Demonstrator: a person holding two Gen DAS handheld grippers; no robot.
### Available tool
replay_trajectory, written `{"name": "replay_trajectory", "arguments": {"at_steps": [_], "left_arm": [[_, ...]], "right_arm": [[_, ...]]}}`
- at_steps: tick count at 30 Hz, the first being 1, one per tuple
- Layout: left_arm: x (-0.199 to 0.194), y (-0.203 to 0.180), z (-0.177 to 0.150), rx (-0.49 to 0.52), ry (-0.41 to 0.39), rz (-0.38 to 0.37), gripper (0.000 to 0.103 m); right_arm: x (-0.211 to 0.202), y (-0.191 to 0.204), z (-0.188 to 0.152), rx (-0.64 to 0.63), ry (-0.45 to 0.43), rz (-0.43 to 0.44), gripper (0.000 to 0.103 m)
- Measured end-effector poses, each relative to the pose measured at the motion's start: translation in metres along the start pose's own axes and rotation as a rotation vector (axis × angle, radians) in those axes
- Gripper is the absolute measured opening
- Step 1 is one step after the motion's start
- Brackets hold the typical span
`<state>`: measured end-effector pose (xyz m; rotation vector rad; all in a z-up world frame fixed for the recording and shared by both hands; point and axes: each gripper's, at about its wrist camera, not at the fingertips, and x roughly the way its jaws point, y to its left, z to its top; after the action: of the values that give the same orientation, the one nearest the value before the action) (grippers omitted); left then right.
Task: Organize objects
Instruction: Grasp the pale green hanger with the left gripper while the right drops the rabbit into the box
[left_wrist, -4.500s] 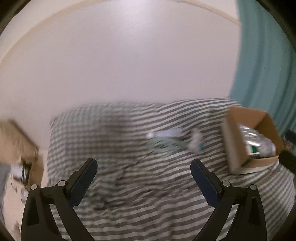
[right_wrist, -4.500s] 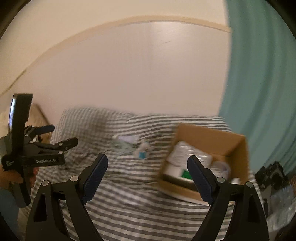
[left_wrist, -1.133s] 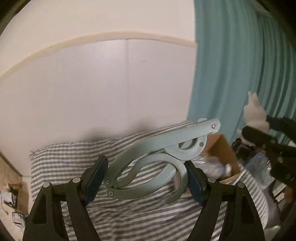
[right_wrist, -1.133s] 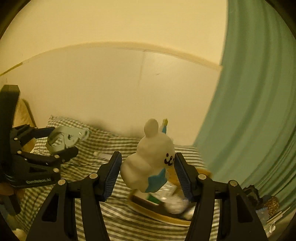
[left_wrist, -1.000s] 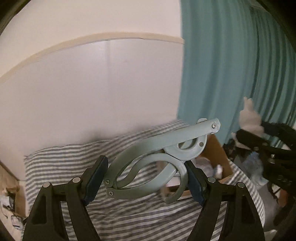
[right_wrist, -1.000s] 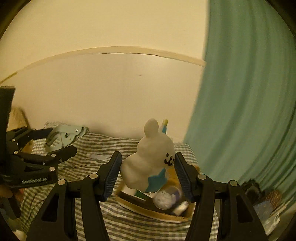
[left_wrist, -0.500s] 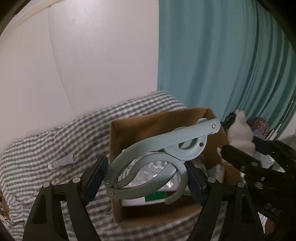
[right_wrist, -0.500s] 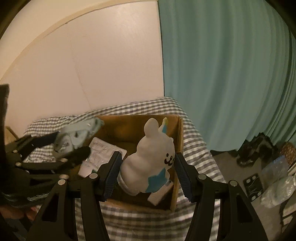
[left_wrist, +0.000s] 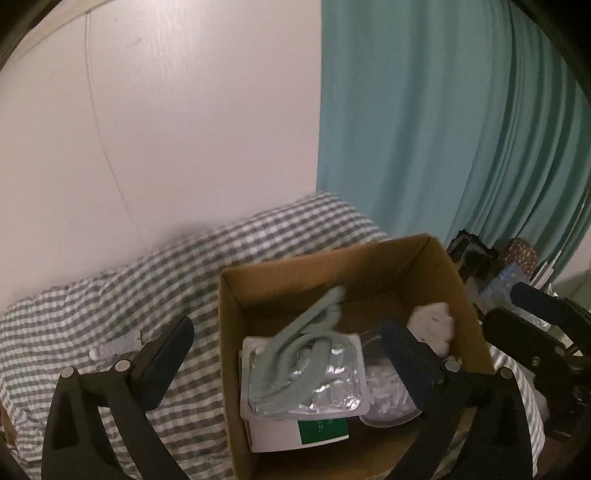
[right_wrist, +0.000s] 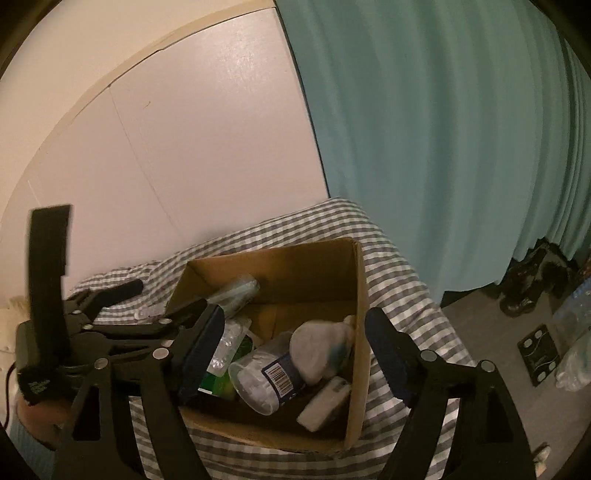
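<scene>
A brown cardboard box (left_wrist: 452, 271) (right_wrist: 360, 317) sits on the striped bed. My left gripper (left_wrist: 286, 356) is open and empty above the box. The pale green folding hanger (left_wrist: 306, 343) lies blurred inside the box on a foil blister pack (left_wrist: 332, 384); it also shows in the right wrist view (right_wrist: 236, 290). My right gripper (right_wrist: 295, 349) is open and empty over the box. The white bunny toy (right_wrist: 319, 349) lies inside against the right wall; it shows in the left wrist view (left_wrist: 432, 325) too. The left gripper (right_wrist: 122, 306) appears at the left of the right wrist view.
The box also holds a clear plastic jar (right_wrist: 266, 376) with a barcode label, a white and green carton (left_wrist: 306, 432) and a small white item (right_wrist: 325, 404). A small white object (left_wrist: 114, 343) lies on the bed (left_wrist: 110, 295). A teal curtain (left_wrist: 424, 129) hangs behind; clutter lies on the floor (right_wrist: 532, 288).
Both grippers opened over the box. The hanger dropped from my left gripper and the bunny toy from my right gripper; both now lie inside the box.
</scene>
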<state>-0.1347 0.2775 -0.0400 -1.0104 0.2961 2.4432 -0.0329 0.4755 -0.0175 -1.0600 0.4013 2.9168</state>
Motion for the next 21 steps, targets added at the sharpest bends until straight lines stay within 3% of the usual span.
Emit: {"name": "replay_trajectory", "arguments": {"at_steps": [9,13,21], "left_arm": [[-0.082,0.031,-0.013,-0.032,-0.070,0.048,0.103],[-0.126,0.054,-0.032,-0.040,-0.101,0.065,0.103],[-0.212,0.115,-0.062,-0.082,-0.161,0.182,0.103]], "right_arm": [[-0.020,0.028,0.001,-0.071,-0.052,-0.003,0.079],[-0.039,0.060,-0.004,-0.137,-0.057,0.008,0.080],[-0.102,0.137,-0.021,-0.302,-0.161,0.016,0.087]]}}
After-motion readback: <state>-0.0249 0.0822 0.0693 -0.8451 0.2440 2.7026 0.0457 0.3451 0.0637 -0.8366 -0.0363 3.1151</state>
